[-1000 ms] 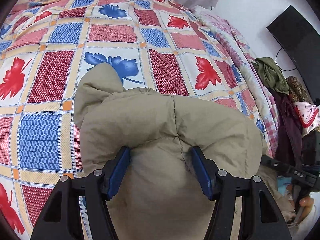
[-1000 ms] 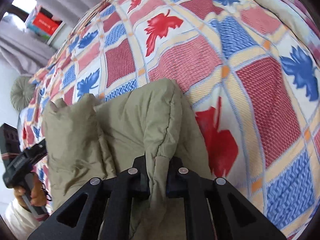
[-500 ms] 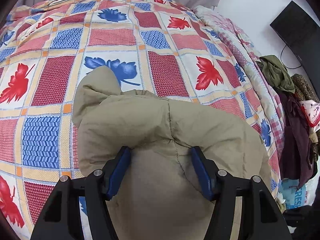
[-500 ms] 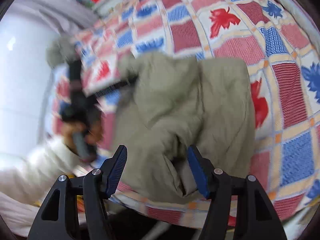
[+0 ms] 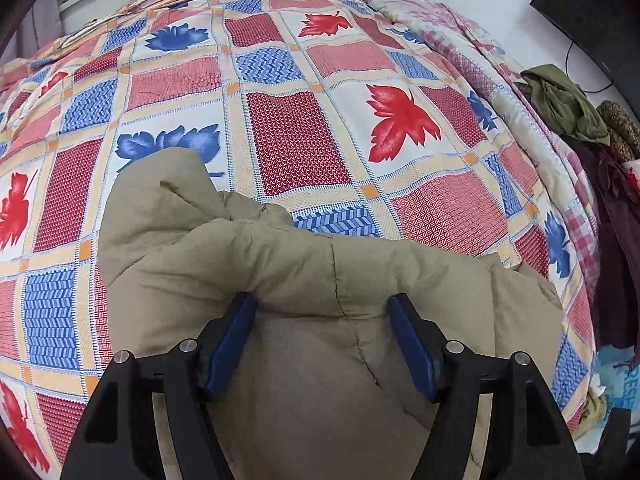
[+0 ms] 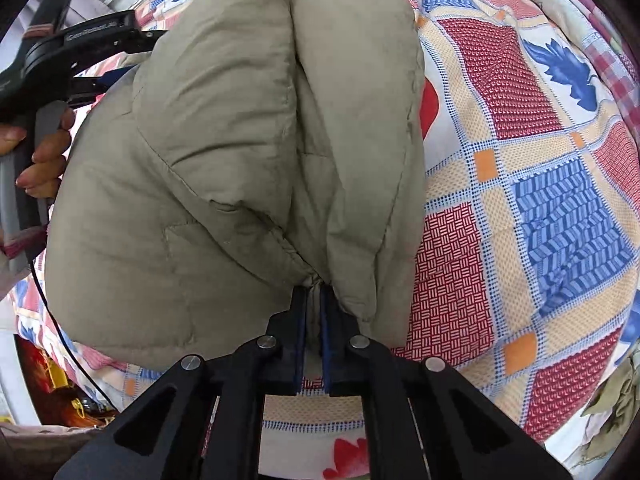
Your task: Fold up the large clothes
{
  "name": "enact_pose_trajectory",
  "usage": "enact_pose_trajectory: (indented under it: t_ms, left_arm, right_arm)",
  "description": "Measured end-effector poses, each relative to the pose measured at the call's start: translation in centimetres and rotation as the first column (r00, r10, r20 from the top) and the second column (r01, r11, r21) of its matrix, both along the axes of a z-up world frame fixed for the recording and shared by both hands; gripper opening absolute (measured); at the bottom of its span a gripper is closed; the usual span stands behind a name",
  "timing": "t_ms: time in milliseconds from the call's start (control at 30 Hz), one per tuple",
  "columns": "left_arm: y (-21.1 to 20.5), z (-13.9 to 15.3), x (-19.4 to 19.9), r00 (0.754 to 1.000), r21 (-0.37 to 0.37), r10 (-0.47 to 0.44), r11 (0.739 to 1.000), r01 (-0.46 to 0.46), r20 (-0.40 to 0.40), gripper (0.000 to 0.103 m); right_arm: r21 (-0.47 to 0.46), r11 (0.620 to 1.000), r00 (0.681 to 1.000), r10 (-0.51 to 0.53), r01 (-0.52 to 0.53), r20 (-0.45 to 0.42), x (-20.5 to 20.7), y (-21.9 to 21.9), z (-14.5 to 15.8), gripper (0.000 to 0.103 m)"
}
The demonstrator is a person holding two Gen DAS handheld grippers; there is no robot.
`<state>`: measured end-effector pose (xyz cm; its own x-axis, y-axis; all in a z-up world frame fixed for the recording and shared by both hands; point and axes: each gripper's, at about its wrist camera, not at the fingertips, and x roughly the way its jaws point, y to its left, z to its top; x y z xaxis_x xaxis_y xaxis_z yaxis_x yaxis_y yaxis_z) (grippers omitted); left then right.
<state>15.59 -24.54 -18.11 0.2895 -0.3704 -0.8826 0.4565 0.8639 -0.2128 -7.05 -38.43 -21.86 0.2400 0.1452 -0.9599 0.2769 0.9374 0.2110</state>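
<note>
A puffy khaki jacket (image 5: 320,272) lies bunched and folded over on a bed with a patchwork leaf bedspread (image 5: 288,140). My left gripper (image 5: 322,320) straddles a thick fold of it. The blue pads stand wide and still touch the fabric while the jaws are opening. In the right wrist view the jacket (image 6: 224,160) fills the middle, and my right gripper (image 6: 313,292) is shut on a thin gathered bit of its near edge. A hand (image 6: 44,152) holds the left tool at the jacket's far left side.
The bedspread (image 6: 560,200) runs on to the right of the jacket. A heap of dark and green clothes (image 5: 568,104) lies beyond the bed's right edge, under a black screen (image 5: 592,8). Boxes and clutter (image 6: 60,380) sit on the floor at the bed's left.
My right gripper let go of its earlier fold, opened wide, moved to the jacket's near edge and shut there. My left jaws stand a little wider, and the left hand has shifted along the bed.
</note>
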Motion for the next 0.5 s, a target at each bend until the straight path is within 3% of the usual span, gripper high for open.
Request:
enact_pose_trajectory:
  t_ms: [133, 200, 433, 467, 500]
  left_arm:
    - [-0.3, 0.7, -1.3, 0.998, 0.053, -0.035, 0.998, 0.032, 0.053, 0.071]
    - [0.4, 1.7, -1.6, 0.998, 0.046, -0.033, 0.998, 0.031, 0.049, 0.071]
    - [6.7, 5.6, -2.4, 0.997, 0.029, 0.038, 0.999, -0.040, 0.067, 0.071]
    - [7.7, 5.7, -2.6, 0.997, 0.044, 0.047, 0.998, -0.050, 0.062, 0.075]
    - [8.5, 5.8, -2.8, 0.997, 0.060, 0.055, 0.996, -0.059, 0.058, 0.094]
  right_arm:
    - [-0.010, 1.000, 1.000, 0.009, -0.009, -0.007, -0.2, 0.3, -0.3, 0.004]
    - [-0.005, 1.000, 1.000, 0.001, -0.001, -0.009, -0.2, 0.4, -0.5, 0.004]
    - [0.017, 1.000, 1.000, -0.024, 0.024, -0.020, -0.2, 0.3, -0.8, 0.005]
    - [0.022, 0.999, 0.999, -0.028, 0.028, -0.015, -0.2, 0.1, -0.3, 0.006]
    - [0.026, 0.999, 0.999, -0.036, 0.036, -0.009, -0.2, -0.5, 0.2, 0.010]
